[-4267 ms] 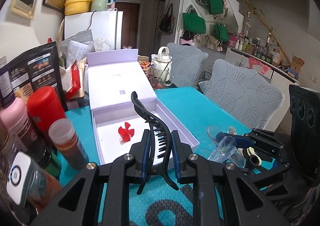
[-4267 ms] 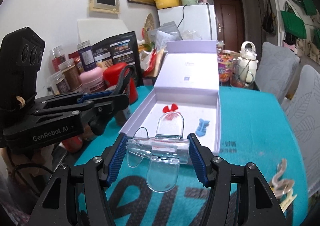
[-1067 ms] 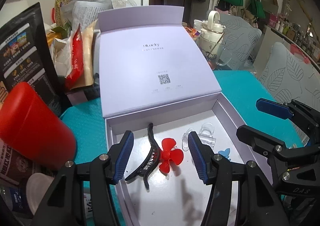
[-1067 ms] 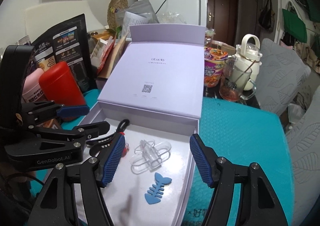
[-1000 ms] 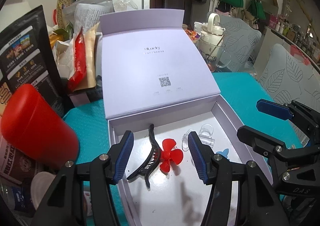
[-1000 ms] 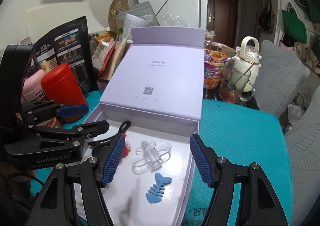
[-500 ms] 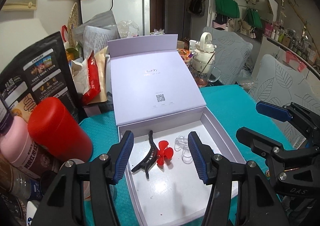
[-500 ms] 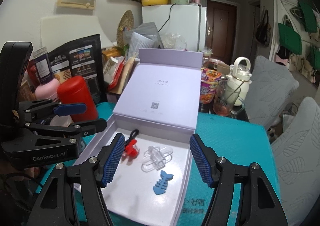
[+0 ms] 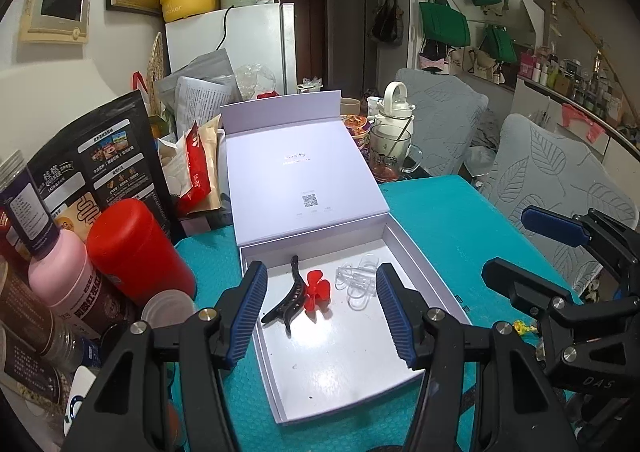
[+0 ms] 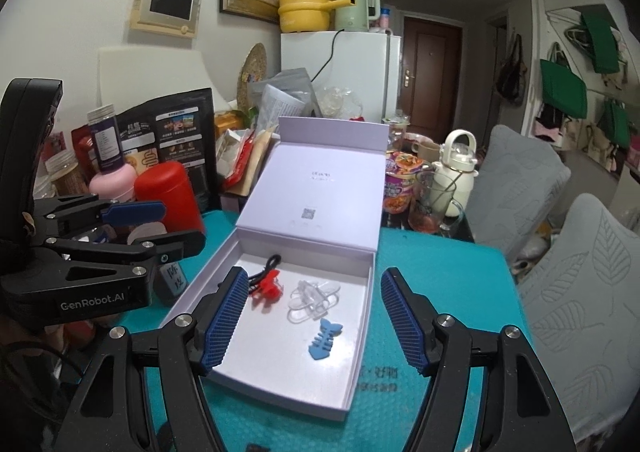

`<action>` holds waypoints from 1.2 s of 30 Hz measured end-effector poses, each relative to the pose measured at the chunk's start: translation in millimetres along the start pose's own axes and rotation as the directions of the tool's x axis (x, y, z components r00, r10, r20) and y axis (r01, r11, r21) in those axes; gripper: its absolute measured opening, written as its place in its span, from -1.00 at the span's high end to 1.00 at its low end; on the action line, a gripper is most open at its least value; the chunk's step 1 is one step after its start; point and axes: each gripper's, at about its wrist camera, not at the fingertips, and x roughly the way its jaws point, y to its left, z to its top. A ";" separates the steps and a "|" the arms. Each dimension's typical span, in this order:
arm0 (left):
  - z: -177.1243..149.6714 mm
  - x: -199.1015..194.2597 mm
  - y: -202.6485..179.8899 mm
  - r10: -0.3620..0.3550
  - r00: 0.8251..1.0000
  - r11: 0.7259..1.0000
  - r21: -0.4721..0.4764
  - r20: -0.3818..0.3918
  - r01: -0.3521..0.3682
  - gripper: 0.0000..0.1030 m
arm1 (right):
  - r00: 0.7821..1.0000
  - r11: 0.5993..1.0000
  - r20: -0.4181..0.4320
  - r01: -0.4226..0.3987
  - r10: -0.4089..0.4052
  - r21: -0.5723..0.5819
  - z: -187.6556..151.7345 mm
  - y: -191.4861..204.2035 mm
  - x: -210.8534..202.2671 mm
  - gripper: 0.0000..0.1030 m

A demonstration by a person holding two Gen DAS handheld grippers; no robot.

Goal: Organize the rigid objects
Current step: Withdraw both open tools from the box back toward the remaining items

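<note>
On the teal worktop [image 10: 432, 276] a pale purple cardboard box [image 10: 362, 326] is seen with its lid laid back. Four small things are kept inside it. A long black plastic hair claw [image 9: 290, 298] is lying by the left wall. A red plastic clip shaped like a flower [image 9: 317, 291] is touching it. A see-through plastic hair claw [image 10: 313, 298] is just beside the red one. A blue plastic clip shaped like a fish bone [image 10: 324, 337] is near the box's front right part.

The left hand-held gripper [image 9: 318, 310] is held above the box with its jaws apart, and nothing is gripped between them. The right hand-held gripper [image 10: 310, 322] is held the same way, wide apart and holding nothing.

The putting-in step looks done for these things, since all four are resting on the box floor. More things may be waiting: something small and yellow [image 9: 524, 327] is seen on the worktop to the right of the box, but what it is cannot be told.

For the next move, a gripper would likely need to be taken to that side and lowered with its jaws kept apart. The tall red plastic jar [image 9: 134, 252] and the other bottles on the left should not be bumped.
</note>
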 end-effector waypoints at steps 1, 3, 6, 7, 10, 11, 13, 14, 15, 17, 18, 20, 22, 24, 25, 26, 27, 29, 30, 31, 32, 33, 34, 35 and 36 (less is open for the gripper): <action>-1.0 -2.6 -1.1 0.000 1.000 1.000 0.000 0.001 0.000 -0.14 | 1.000 1.000 0.002 0.002 -0.002 0.000 -1.5 0.5 -4.0 -0.35; -3.9 -9.1 -4.5 0.001 1.000 1.000 0.002 0.008 -0.001 -0.36 | 1.000 1.000 0.006 0.007 -0.007 0.000 -4.7 1.9 -12.7 -0.35; -10.1 -21.7 -9.6 0.008 1.000 1.000 0.004 0.030 -0.008 -0.42 | 1.000 1.000 0.011 0.020 -0.020 0.004 -11.0 3.6 -25.8 -0.38; -12.0 -24.6 -11.2 0.007 1.000 1.000 0.003 0.030 -0.007 -0.42 | 1.000 1.000 0.012 0.022 -0.022 0.005 -12.9 3.8 -29.1 -0.38; -19.3 -32.6 -15.3 0.008 1.000 1.000 0.003 0.026 -0.008 -0.42 | 0.999 0.999 0.014 0.033 -0.033 0.010 -18.9 4.1 -40.5 -0.40; -21.6 -35.2 -16.8 0.008 1.000 1.000 0.005 0.027 -0.008 -0.42 | 0.999 0.999 0.017 0.034 -0.034 0.012 -21.1 4.3 -44.2 -0.41; -26.9 -41.3 -20.2 0.005 0.999 1.000 0.015 0.033 -0.005 -0.42 | 0.999 0.999 0.022 0.037 -0.037 0.017 -25.9 4.8 -52.2 -0.46; -28.8 -43.0 -21.5 0.004 0.999 1.000 0.017 0.034 -0.005 -0.46 | 0.999 0.999 0.024 0.039 -0.039 0.018 -28.2 5.2 -55.7 -0.46; -31.0 -45.3 -23.2 0.004 0.999 1.000 0.020 0.034 -0.005 -0.63 | 0.999 0.999 0.025 0.041 -0.041 0.018 -31.4 6.2 -59.8 -0.46; -36.0 -50.8 -27.0 0.001 0.999 1.000 0.021 0.042 -0.002 -0.82 | 0.999 0.999 0.024 0.046 -0.046 0.018 -35.7 8.1 -65.7 -0.48; -38.4 -53.3 -28.4 -0.001 0.999 1.000 0.020 0.047 0.000 -0.85 | 0.998 0.999 0.023 0.049 -0.050 0.018 -38.3 8.5 -68.9 -0.51; -42.9 -57.4 -31.7 -0.004 0.999 1.000 0.024 0.048 0.003 -0.85 | 0.998 0.998 0.021 0.058 -0.058 0.023 -43.7 8.4 -75.3 -0.53; -47.5 -61.8 -36.4 -0.010 0.999 0.999 0.031 0.048 0.008 -0.85 | 0.997 0.997 0.014 0.070 -0.070 0.029 -50.1 8.0 -82.0 -0.55; -52.1 -65.8 -40.9 -0.019 0.999 0.999 0.036 0.051 0.017 -0.85 | 0.997 0.996 0.012 0.081 -0.081 0.035 -57.2 7.6 -89.1 -0.59; -54.2 -67.2 -42.9 -0.024 0.998 0.999 0.038 0.050 0.022 -0.85 | 0.996 0.996 0.011 0.085 -0.086 0.040 -60.7 7.3 -92.3 -0.62; -56.4 -68.4 -45.4 -0.029 0.998 0.999 0.040 0.049 0.027 -0.85 | 0.996 0.995 0.010 0.090 -0.091 0.045 -64.5 6.8 -95.4 -0.63; -58.6 -69.1 -47.7 -0.036 0.998 0.998 0.044 0.048 0.034 -0.85 | 0.995 0.994 0.007 0.096 -0.096 0.052 -69.2 5.6 -99.1 -0.63; -63.7 -69.4 -53.4 -0.052 0.998 0.997 0.054 0.039 0.050 -0.85 | 0.994 0.992 -0.002 0.105 -0.106 0.064 -75.6 3.3 -103.0 -0.63; -66.3 -69.1 -56.6 -0.060 0.998 0.997 0.060 0.034 0.058 -0.85 | 0.993 0.991 -0.007 0.114 -0.114 0.071 -79.8 1.6 -105.4 -0.63; -69.1 -68.3 -60.4 -0.071 0.997 0.995 0.067 0.026 0.069 -0.85 | 0.993 0.990 -0.010 0.119 -0.119 0.076 -83.0 0.2 -107.4 -0.64; -71.0 -67.8 -63.1 -0.078 0.997 0.995 0.071 0.022 0.076 -0.85 | 0.992 0.989 -0.012 0.125 -0.124 0.081 -85.9 -1.0 -109.6 -0.65; -73.0 -66.9 -66.8 -0.089 0.996 0.993 0.078 0.018 0.088 -0.85 | 0.991 0.988 -0.015 0.131 -0.130 0.087 -89.5 -2.5 -112.0 -0.66; -74.5 -66.7 -69.1 -0.096 0.995 0.992 0.082 0.017 0.094 -0.85 | 0.991 0.986 -0.018 0.136 -0.135 0.094 -92.8 -4.4 -113.9 -0.66; -76.5 -66.4 -72.6 -0.110 0.994 0.990 0.090 0.015 0.108 -0.85 | 0.990 0.985 -0.023 0.142 -0.141 0.102 -96.1 -6.9 -115.6 -0.66; -78.1 -66.1 -75.5 -0.126 0.992 0.988 0.096 0.013 0.124 -0.85 | 0.989 0.983 -0.027 0.148 -0.145 0.110 -98.4 -9.0 -116.6 -0.66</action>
